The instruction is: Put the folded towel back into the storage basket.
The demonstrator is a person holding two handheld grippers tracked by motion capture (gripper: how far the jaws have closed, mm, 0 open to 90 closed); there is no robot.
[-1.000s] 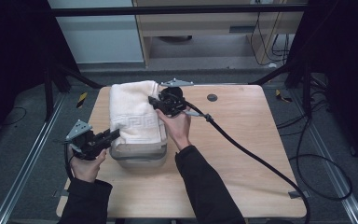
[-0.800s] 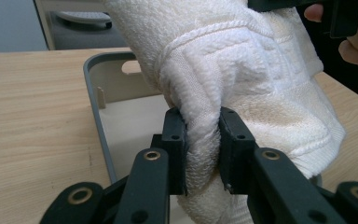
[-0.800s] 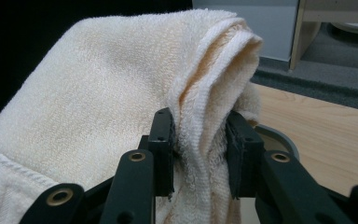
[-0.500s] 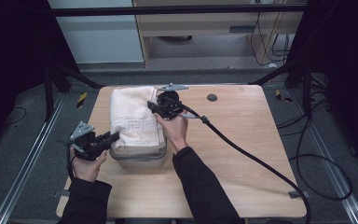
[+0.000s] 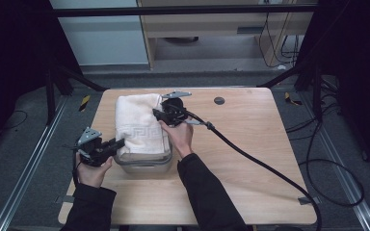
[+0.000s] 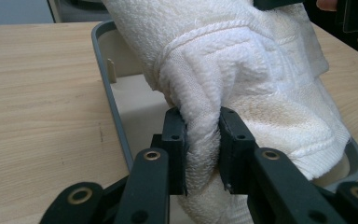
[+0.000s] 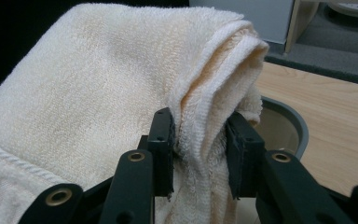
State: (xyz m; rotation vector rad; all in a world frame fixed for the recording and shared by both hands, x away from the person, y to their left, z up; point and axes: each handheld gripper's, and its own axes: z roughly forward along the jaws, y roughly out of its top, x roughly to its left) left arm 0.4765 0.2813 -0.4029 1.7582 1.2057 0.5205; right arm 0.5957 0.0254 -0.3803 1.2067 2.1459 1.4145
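Getting pinched by both hand-held grippers, left [image 6: 203,149] and right [image 7: 199,154], the folded towel [image 5: 139,125] is being held over the grey tub [image 5: 144,163] near the surface's left edge. Only thin folds are being gripped, so it's probably being risked slipping out or bunching on the rim.

A light wooden desk [image 5: 250,159] is standing on a grey floor [image 5: 24,144], with a small dark disc [image 5: 218,100] sitting in its top near the far edge. Behind the desk, a pale wall panel [image 5: 106,38] is rising at the left and a wooden cabinet [image 5: 207,24] is standing beside it. Black curtains [image 5: 9,57] are hanging to both sides of the desk. Metal rails [image 5: 29,168] are running along the floor left and right of the desk, and loose cables [image 5: 327,163] are lying right of it. A black bar [image 5: 183,9] is crossing above the desk's far edge.
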